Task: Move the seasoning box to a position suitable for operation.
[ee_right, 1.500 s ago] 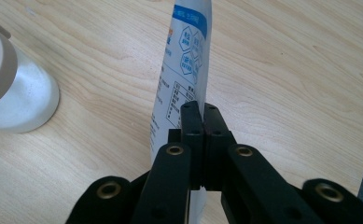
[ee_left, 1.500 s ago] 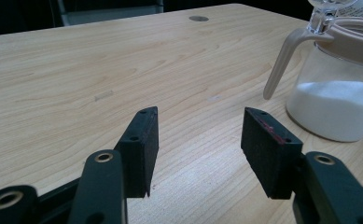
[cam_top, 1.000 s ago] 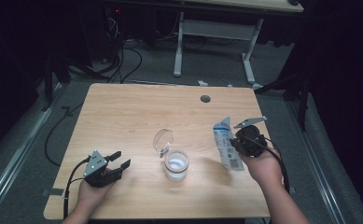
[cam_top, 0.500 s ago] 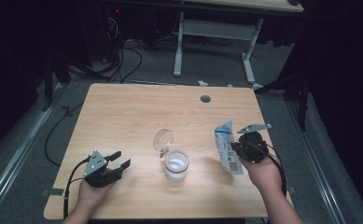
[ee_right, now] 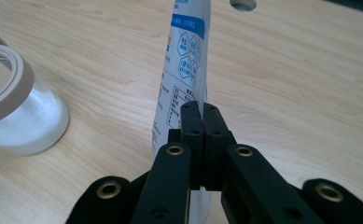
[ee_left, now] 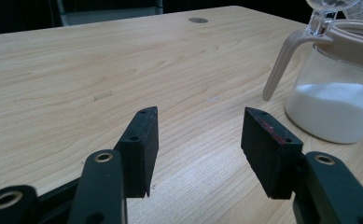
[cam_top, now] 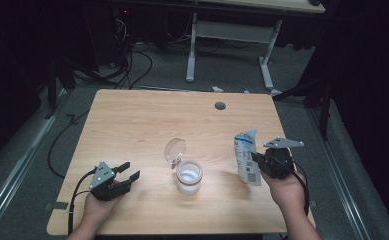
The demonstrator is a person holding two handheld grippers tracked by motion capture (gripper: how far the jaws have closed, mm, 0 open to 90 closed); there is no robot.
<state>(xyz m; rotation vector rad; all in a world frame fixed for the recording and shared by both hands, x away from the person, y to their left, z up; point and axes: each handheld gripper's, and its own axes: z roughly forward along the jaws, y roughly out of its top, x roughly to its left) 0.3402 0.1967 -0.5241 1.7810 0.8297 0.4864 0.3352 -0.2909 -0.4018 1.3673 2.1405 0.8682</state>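
The right gripper (cam_top: 256,161) is clamped flat on a white-and-blue printed pouch (cam_top: 245,156), pinching the thin film between its pads and holding it upright near the table's (cam_top: 147,115) edge at about four o'clock. At roughly six o'clock stands a clear glass jar (cam_top: 189,176) with its hinged lid (cam_top: 174,150) flipped up and white powder, perhaps sugar or salt, in the bottom. The left gripper (cam_top: 129,171) rests at seven o'clock, jaws apart and empty, aimed toward the jar.

The pinch is narrow and on slick film, so the pouch could slip or fold over. Whether its top is open is hard to tell; if so, tilting it short of the jar mouth would spill powder onto the wood. With nothing steadying the jar, a nudge could shift it.
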